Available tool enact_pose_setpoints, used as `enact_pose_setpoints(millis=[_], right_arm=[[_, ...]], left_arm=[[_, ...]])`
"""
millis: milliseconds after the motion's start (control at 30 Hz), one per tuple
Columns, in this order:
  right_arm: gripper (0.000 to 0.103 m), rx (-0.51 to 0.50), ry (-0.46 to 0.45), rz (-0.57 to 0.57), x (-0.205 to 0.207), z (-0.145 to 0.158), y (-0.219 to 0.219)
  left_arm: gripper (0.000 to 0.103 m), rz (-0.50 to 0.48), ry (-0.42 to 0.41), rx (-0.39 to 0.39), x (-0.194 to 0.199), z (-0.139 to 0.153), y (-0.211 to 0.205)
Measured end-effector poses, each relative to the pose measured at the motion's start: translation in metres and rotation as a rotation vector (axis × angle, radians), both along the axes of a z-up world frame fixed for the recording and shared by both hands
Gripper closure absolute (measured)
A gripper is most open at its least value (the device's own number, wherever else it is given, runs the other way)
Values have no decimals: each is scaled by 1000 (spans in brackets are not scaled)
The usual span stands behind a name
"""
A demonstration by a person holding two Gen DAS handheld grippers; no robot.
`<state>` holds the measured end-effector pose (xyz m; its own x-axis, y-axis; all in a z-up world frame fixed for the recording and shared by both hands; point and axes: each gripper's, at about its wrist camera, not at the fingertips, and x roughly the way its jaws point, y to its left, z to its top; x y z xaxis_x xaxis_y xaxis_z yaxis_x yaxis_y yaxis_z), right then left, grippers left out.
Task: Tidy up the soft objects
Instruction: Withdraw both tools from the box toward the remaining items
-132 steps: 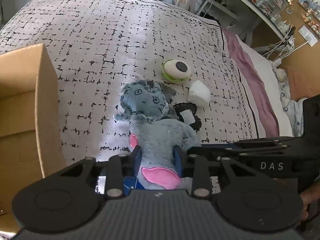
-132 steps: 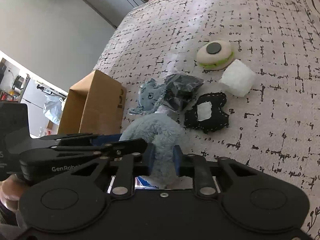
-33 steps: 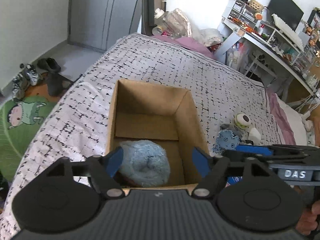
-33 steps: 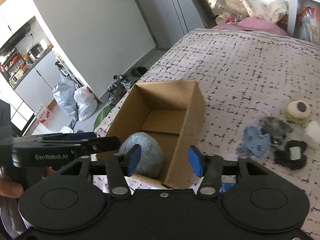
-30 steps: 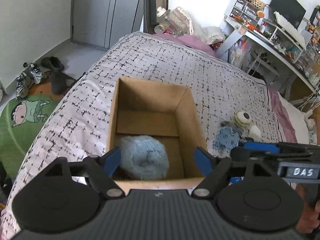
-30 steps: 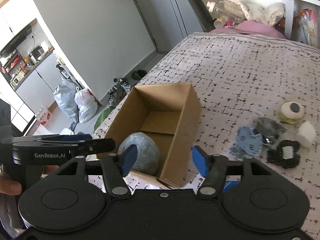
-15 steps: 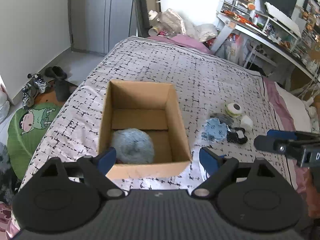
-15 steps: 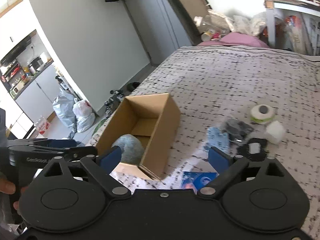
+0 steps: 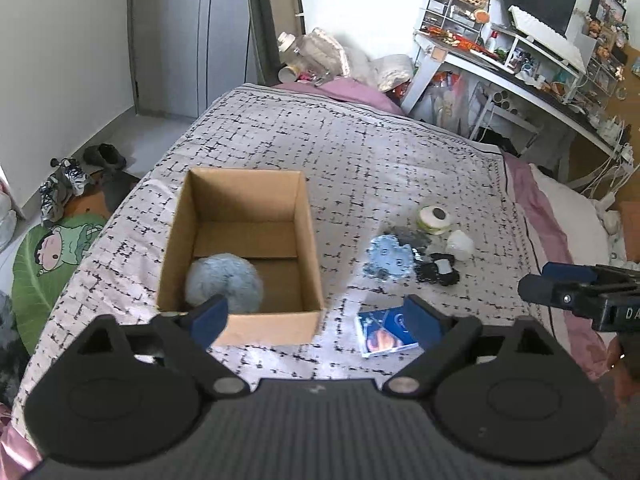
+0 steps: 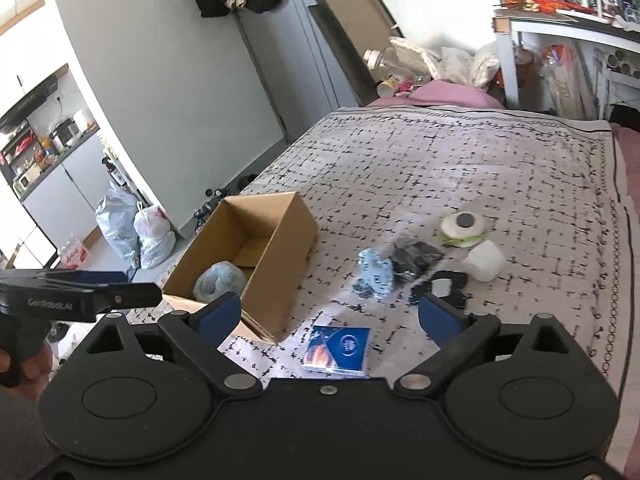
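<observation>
Both grippers, left [image 9: 316,316] and right [image 10: 330,314], spread wide, holding nothing, well above the bed [image 9: 360,152]. Grey plush [image 9: 224,282] sitting in the box [image 9: 310,248]; blue toy [image 9: 390,258], eyeball [image 9: 434,216] and white cube [image 9: 460,245] clumped outside it. Biggest risk: pinching two at once, or snagging bedding underneath.

White lettering "GenRobot.AI" is read, somewhat blurred, on the side of the left gripper [image 10: 80,300] in the right wrist view. On the right gripper [image 9: 580,292], in the left wrist view, only the letters "DA" are seen before the frame edge.
</observation>
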<state>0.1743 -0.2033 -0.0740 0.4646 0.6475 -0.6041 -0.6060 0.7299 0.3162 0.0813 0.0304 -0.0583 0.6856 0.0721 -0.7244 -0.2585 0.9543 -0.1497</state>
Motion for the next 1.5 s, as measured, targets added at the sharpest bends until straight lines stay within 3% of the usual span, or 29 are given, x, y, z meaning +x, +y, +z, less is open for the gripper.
enact_pose_setpoints(millis=[200,467,767,1233,1500], right_arm=[[3,24,-2,-11,-1,-1,-23],[0,21,-2,-21,5,-7,-48],[0,11,10,-16,18,-16,-65],[1,4,65,-19,52,-43,-70],[9,-43,92,37,78,-62,-61]], left_arm=[[0,-1,-7,20,-5,3,-16],[0,0,-26,25,-12,1,-31],[0,-30,35,7,6,-9,-44],[1,-117,118,-11,45,-48,-53],[3,-203,181,-56,79,-83,-60]])
